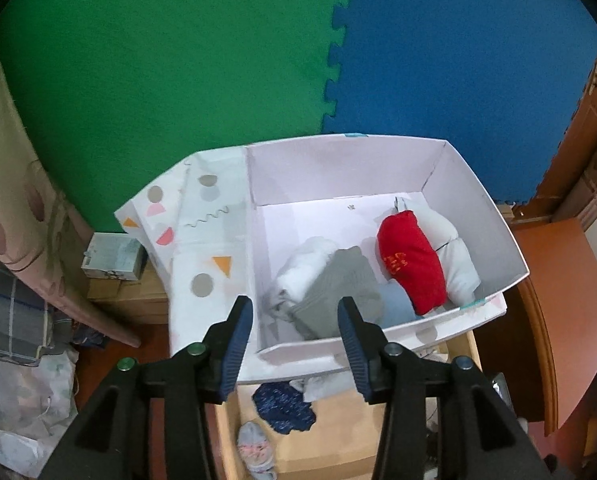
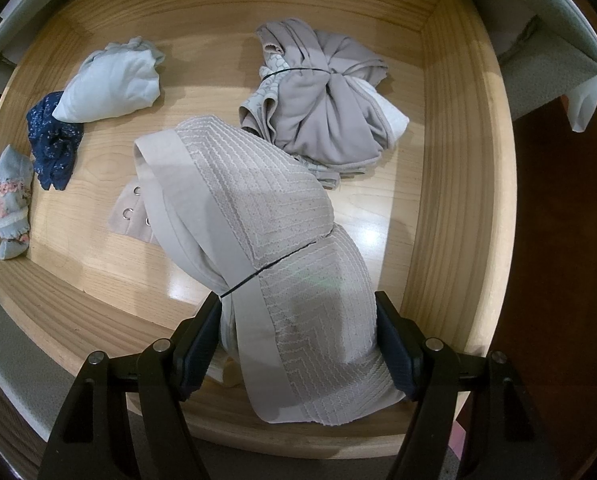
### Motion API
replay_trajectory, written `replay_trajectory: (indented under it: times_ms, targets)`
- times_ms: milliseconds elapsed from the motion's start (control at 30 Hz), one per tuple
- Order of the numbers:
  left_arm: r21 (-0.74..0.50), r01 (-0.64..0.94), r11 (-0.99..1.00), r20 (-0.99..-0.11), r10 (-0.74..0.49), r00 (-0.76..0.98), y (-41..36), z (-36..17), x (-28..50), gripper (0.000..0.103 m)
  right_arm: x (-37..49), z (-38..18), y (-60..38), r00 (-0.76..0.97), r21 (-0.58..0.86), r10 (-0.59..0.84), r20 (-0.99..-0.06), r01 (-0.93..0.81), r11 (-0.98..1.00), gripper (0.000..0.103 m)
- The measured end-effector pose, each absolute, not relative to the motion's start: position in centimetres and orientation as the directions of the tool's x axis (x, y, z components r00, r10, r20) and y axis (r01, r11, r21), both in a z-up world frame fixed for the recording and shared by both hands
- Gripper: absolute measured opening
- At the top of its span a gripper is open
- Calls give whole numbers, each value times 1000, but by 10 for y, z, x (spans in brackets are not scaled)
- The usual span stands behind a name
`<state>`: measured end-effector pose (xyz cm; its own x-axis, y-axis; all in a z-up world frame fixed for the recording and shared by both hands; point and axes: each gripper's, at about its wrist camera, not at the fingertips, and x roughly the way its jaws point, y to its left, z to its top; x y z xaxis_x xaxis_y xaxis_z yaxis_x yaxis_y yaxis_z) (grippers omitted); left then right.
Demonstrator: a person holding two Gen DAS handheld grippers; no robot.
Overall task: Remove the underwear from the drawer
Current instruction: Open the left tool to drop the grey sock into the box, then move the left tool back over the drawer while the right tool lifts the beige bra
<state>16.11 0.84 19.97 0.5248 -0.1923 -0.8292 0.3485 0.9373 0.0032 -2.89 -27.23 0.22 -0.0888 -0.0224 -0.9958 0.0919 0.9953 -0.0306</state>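
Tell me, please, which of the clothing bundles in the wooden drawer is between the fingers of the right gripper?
It is the beige textured bundle tied with a thin black band. The right gripper clamps its near end; the other bundles lie apart and untouched.

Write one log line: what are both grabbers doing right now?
left gripper: open, empty, above white cardboard box | right gripper: shut on beige textured bra bundle | in wooden drawer

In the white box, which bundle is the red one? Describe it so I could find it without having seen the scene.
Look into the open white box in front of the green and blue floor mats. Along its right side lies a rolled red bundle, leaning on a white bundle beside the wall. It is the only red piece there, with small orange marks on its cloth.
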Motion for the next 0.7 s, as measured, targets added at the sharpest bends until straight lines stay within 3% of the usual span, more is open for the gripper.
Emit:
replay_trajectory:
  times_ms: [267,700]
  targets:
    - [41,321,946,-825,-149,545,57,204,137,46,-31,3,-272,-75,-31,-23,-997,102,994,69]
    - [68,219,973,-856,-56,514,95,117,99,46,-42,18,-265,-14,-35,-34,-999,90,995,63]
